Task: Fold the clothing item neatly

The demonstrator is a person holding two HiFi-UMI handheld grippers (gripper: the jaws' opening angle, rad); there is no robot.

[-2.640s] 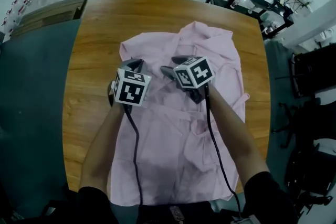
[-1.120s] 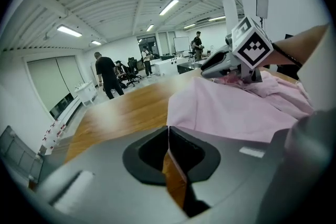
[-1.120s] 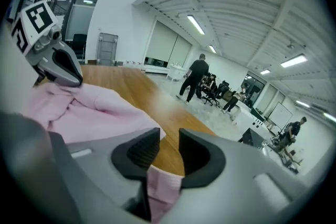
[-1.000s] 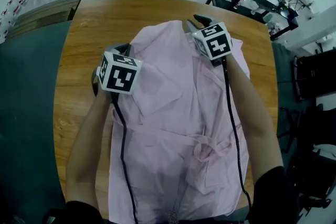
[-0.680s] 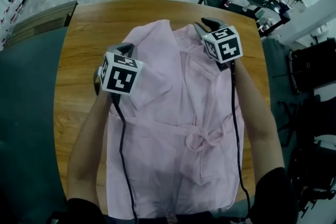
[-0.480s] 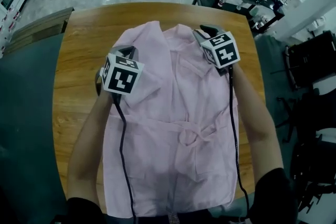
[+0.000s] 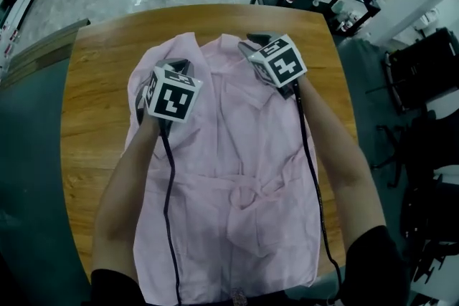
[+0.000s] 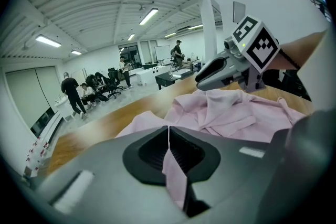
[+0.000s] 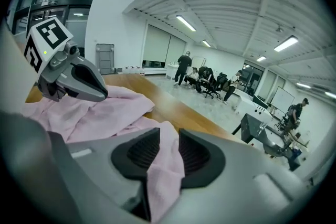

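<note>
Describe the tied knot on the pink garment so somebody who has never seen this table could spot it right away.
Start at the wooden table; a pink garment lies spread along its middle, collar at the far end. About halfway down, a belt of the same cloth crosses it and bunches into the knot, the only twisted lump on mostly smooth fabric.

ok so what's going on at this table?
A person holds a claw in each hand. The left claw and right claw are each shut on the upper part of a pink garment. It lies spread lengthwise on the wooden table, belt tied, not yet folded.
</note>
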